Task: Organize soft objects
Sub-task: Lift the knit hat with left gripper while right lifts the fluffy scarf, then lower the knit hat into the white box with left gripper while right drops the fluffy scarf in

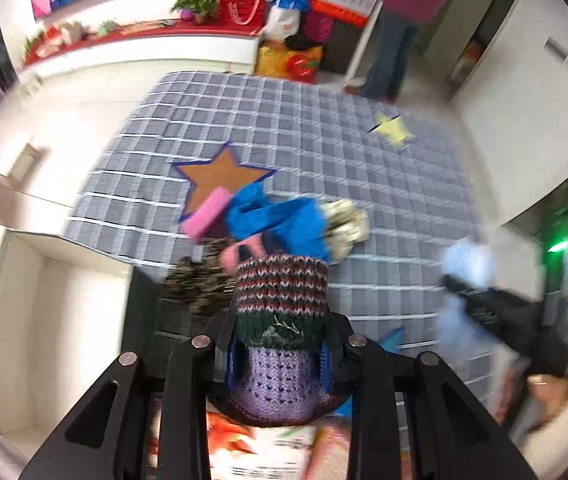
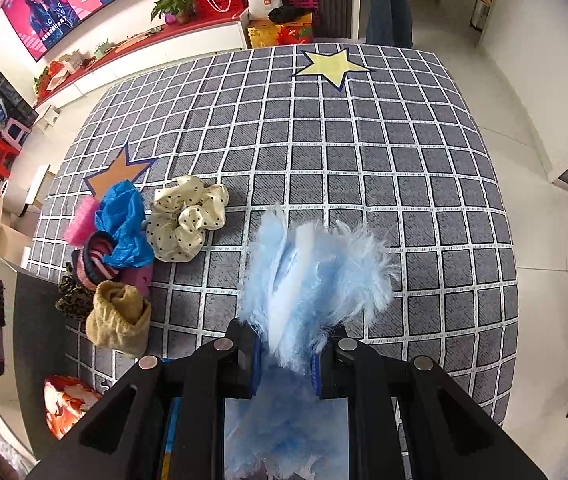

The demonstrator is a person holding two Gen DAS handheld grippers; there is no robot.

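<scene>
Working over a grey checked mat (image 2: 364, 152) with a yellow star (image 2: 330, 65) and an orange star (image 2: 113, 176); TV (image 2: 71, 0) and red shelf (image 2: 131, 46) behind. Our left gripper (image 1: 281, 350) is clamped on a striped knit piece (image 1: 281, 300), long axis pointing away from us. Our right gripper (image 2: 284, 354) is closed around a fluffy blue piece (image 2: 316, 264), fur fanning forward. Pile at mat's left edge: dotted scrunchie (image 2: 187, 222), blue cloth (image 2: 125, 220), tan sock (image 2: 117, 314).

Checked bedcover (image 2: 364, 184); scrunchie (image 2: 187, 220), sock (image 2: 117, 314)
</scene>
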